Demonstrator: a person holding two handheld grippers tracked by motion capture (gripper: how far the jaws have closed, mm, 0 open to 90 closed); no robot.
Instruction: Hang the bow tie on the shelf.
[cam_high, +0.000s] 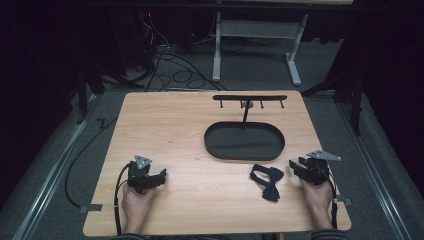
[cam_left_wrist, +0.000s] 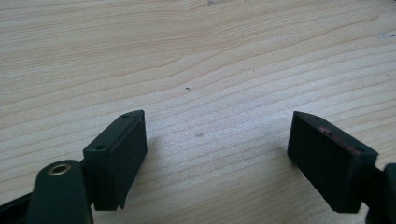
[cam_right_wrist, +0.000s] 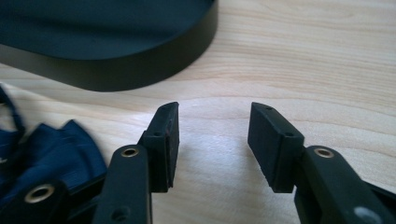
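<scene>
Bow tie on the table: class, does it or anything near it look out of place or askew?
The bow tie lies crumpled and skewed on the bare table, outside the oval tray, with nothing hung on the hook rack. Nothing looks spilled or damaged.

Wooden table (cam_high: 170, 130) bearing a black oval tray (cam_high: 215, 145) with a hook rack (cam_high: 250, 97) at far right.
</scene>
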